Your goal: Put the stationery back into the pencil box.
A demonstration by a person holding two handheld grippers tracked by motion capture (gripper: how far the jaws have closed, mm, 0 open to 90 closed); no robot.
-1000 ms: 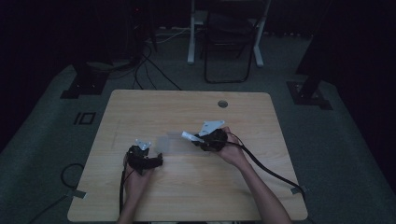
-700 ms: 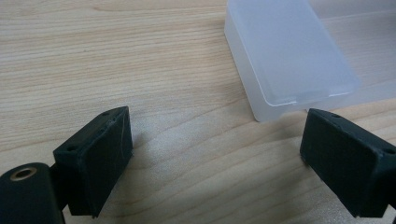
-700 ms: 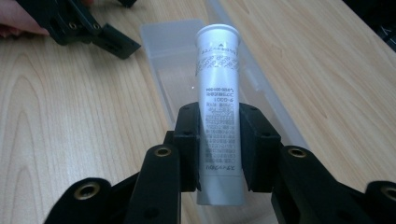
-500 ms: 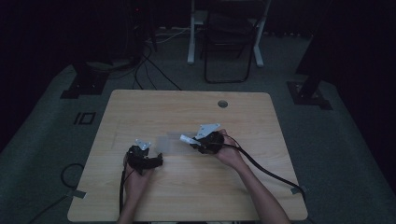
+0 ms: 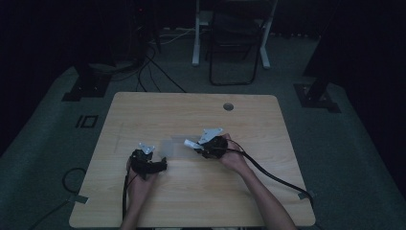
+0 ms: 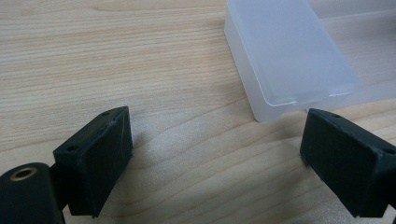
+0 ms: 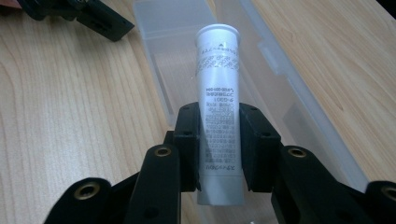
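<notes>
two grippers: right gripper [image 7: 219,154] pinches white tube [image 7: 218,93] above clear box [image 7: 187,56]; left gripper [image 6: 215,154] spread wide.

one tube [image 7: 218,112], one clear box [image 7: 187,28]

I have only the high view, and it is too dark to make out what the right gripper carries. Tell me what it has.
Observer: The right gripper is shut on a white tube with printed text, held near its lower end.
Operator: Say what lies under that tube.
Observer: A clear plastic case lies open on the table; the tube's cap end points over its tray.
Operator: Report the left gripper.
Observer: The left gripper is open, with bare wood between its jaws; a corner of the case lies just ahead of its right jaw.
</notes>
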